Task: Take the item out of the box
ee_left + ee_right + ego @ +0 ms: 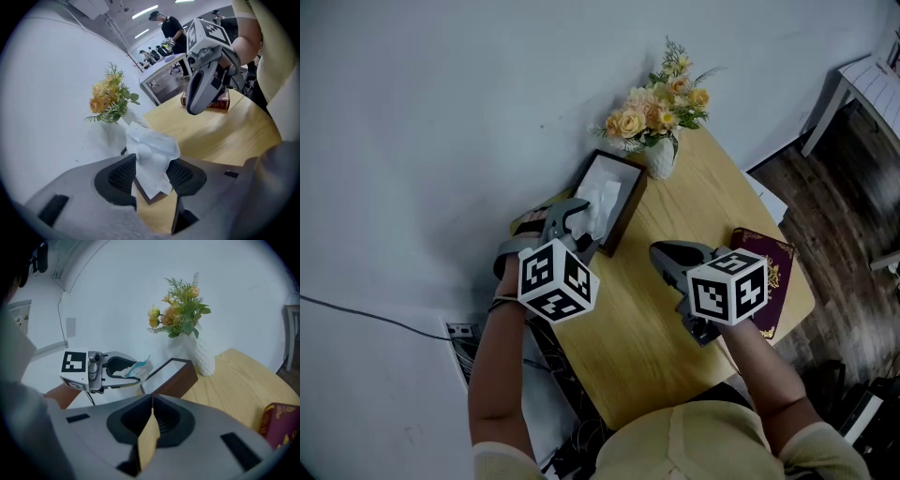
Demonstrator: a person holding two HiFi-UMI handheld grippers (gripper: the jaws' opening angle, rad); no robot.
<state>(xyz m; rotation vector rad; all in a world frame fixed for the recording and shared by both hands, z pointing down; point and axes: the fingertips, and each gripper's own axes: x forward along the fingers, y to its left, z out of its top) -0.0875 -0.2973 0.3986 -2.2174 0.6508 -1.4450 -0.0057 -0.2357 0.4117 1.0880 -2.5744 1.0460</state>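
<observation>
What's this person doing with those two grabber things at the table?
A person works two hand-held grippers over a wooden table. The left gripper pinches a white tissue, raised over the open brown tissue box. The right gripper is shut and empty, held above the table. A vase of flowers stands behind the box.

Head view: left gripper point(587, 227) hides the near corner of the tissue box point(630, 210). Right gripper point(664, 255) covers part of the red book point(774, 259). Chair point(868, 81) cut off far right. Far people point(171, 29) too small to make out.
</observation>
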